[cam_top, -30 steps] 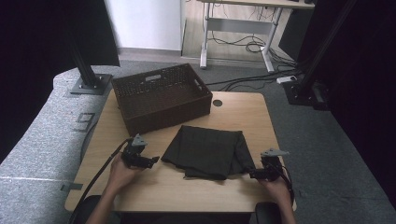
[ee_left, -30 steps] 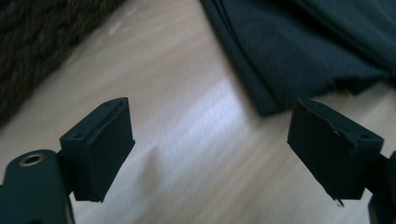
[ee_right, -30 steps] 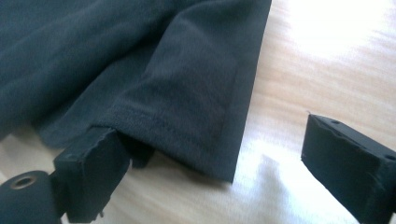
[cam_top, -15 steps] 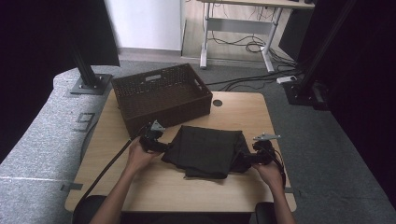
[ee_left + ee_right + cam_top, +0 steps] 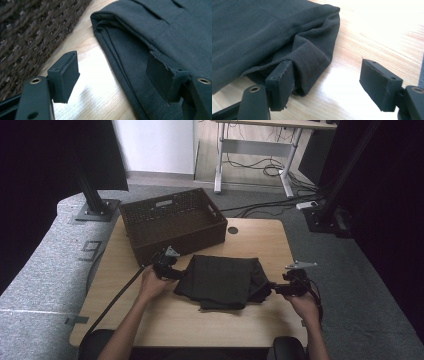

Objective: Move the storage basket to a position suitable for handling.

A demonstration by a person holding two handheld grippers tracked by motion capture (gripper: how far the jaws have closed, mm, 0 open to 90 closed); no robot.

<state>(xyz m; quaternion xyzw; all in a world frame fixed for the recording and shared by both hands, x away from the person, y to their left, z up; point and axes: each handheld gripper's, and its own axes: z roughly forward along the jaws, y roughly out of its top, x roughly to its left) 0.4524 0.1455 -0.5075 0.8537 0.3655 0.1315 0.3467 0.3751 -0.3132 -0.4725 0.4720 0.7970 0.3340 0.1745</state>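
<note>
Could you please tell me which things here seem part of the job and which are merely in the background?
Likely in the job:
folded dark garment
left gripper, open at its edge
right gripper, open at its other edge
wicker basket, perhaps the destination

Just about:
desk frame
floor cables
black stands

The high view looks down and forward over the table (image 5: 165, 325). Both gripper views sit close at opposite edges of the folded dark cloth (image 5: 220, 281), their shared subject.
</note>
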